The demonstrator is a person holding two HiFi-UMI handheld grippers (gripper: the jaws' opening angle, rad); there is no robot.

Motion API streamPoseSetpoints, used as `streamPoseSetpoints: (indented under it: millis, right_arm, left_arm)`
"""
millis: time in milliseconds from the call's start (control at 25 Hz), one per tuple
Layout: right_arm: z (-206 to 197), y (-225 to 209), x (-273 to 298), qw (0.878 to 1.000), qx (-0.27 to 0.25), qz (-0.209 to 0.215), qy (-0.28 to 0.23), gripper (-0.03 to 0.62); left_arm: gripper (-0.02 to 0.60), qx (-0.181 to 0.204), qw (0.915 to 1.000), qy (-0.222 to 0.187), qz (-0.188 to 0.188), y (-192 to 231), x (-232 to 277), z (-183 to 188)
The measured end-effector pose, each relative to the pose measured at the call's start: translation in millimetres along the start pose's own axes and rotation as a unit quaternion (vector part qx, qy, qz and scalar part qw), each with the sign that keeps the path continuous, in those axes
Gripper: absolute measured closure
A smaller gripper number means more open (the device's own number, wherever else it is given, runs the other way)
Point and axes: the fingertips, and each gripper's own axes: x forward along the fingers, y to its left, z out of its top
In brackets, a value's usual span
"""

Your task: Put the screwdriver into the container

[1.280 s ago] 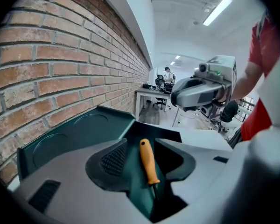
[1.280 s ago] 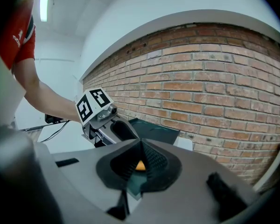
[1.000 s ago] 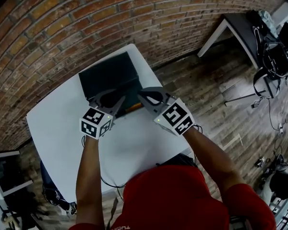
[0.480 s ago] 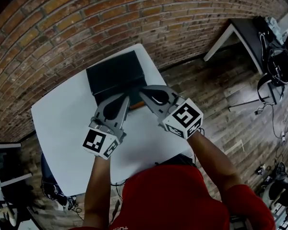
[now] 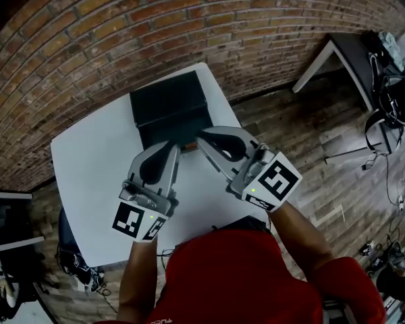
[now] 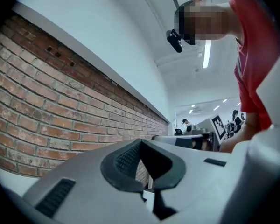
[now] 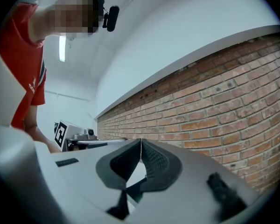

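In the head view a black container (image 5: 167, 105) sits at the far side of the white table (image 5: 88, 181). A short orange piece of the screwdriver (image 5: 188, 145) shows at the container's near edge, between the two gripper tips; whether it lies inside I cannot tell. My left gripper (image 5: 173, 144) is shut and holds nothing, tilted up above the table. My right gripper (image 5: 201, 139) is shut and empty too. Each gripper view shows its own pads pressed together, left gripper (image 6: 141, 142) and right gripper (image 7: 141, 142), against the brick wall and ceiling.
A brick wall (image 5: 108, 32) runs right behind the table. Wooden floor (image 5: 304, 133) lies to the right, with another table (image 5: 337, 52) and cabled equipment (image 5: 391, 79) beyond. The person's red shirt (image 5: 243, 275) fills the bottom of the head view.
The left gripper's jaws have gone from open to shut with nothing in them. Both grippers have drawn back toward the person and tilted upward.
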Motion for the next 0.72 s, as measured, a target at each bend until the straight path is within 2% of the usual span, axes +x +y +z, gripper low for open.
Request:
streamPoseSetpoints:
  millis: [320,720]
  right_arm:
    - [16.0,25.9,-17.7,0.999,-0.031,0.014,-0.024,0.562]
    - [30.6,36.6,-24.1,0.998,-0.053,0.008,-0.039,0.563]
  left_arm:
    - [0.569,0.022,0.9995,-0.021,-0.002,-25.2,-15.1,24.5]
    - [0.569,0.023,0.9993,-0.028,-0.011,-38.2,-15.1,29.9]
